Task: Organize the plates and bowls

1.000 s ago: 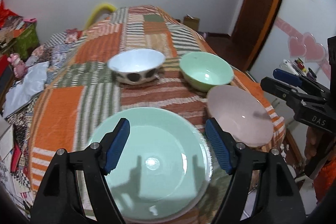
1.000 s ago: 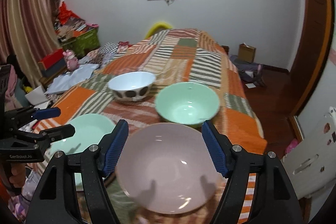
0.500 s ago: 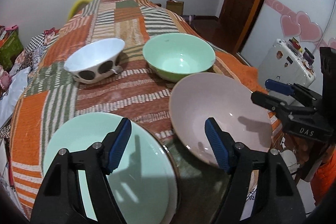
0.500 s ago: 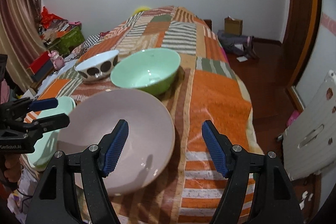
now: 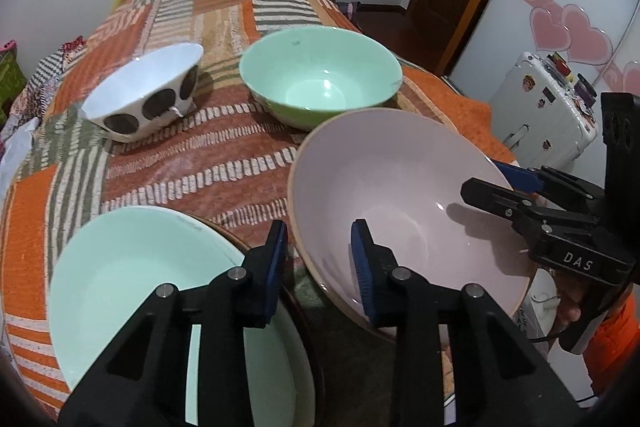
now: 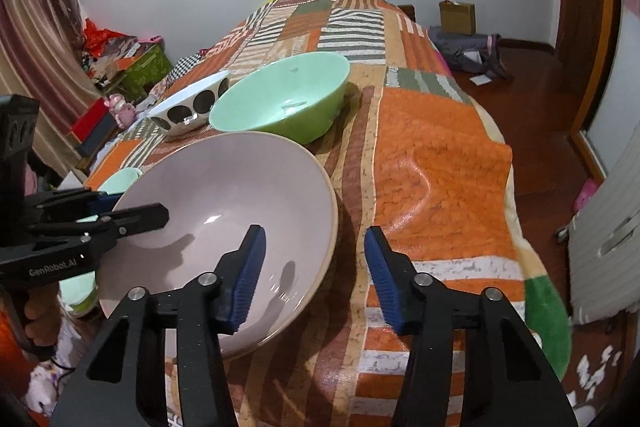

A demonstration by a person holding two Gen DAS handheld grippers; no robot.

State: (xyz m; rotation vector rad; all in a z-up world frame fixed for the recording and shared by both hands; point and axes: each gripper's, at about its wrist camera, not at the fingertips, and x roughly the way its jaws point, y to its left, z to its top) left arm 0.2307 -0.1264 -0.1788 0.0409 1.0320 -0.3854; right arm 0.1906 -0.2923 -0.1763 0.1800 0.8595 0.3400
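Both tongs stand at the same pink bowl (image 5: 400,195), one on each side. Left gripper (image 5: 320,267), at the bottom centre of its own view, has just been closing its jaws. They are now narrow, with the near left rim of the bowl between them: one blue pad is inside the bowl and the other outside. A thin dark strip shows between the outer pad and the rim, so I do not see the pads pressing.

The right gripper (image 6: 314,279), at the bottom centre of its view, has also just been closing but is wider. Its left pad hangs over the inside of the bowl and its right pad over the patchwork blanket (image 6: 440,167). The rim passes between them with clear space on both sides, so it holds nothing.

The pink bowl sits on the blanket at the near edge, in the right half of the left view. Just beside it, at lower left, lies a pale green plate (image 5: 132,275). Behind the bowl stands a green bowl (image 5: 320,83), very near its far rim. Further left is a white bowl with dark spots (image 5: 140,91), apart from the others. A white suitcase (image 5: 548,115) stands at the right edge.
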